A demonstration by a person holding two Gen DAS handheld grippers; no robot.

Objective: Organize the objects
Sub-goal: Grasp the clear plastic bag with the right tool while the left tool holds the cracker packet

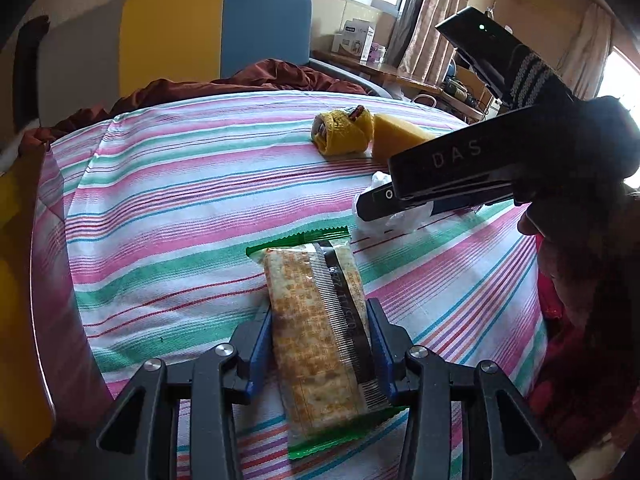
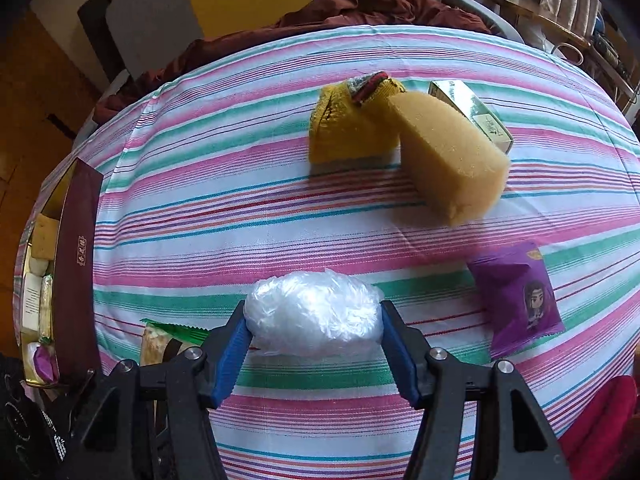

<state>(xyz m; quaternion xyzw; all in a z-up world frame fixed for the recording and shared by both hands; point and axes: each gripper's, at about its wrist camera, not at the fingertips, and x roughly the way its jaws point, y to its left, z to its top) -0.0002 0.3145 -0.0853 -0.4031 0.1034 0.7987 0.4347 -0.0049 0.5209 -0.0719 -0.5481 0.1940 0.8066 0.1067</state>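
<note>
Striped cloth [image 1: 168, 184] in pink, green and white covers the bed where everything lies. The left gripper [image 1: 318, 344] has its blue pads pressed against both long sides of a cracker packet [image 1: 316, 332] with green crimped ends, which lies on the cloth pointing away from the camera. The right gripper [image 2: 314, 344] clamps a crumpled ball of clear plastic wrap [image 2: 314, 314] between its pads, just above the cloth. Beyond it sit a yellow knitted glove [image 2: 348, 128] and a yellow sponge block [image 2: 448, 160], touching each other, with a small pale green box [image 2: 472, 114] just behind the sponge. A purple snack pouch [image 2: 520, 300] lies to the right. At the left edge stands a dark red box [image 2: 76, 272] holding several small items.
</note>
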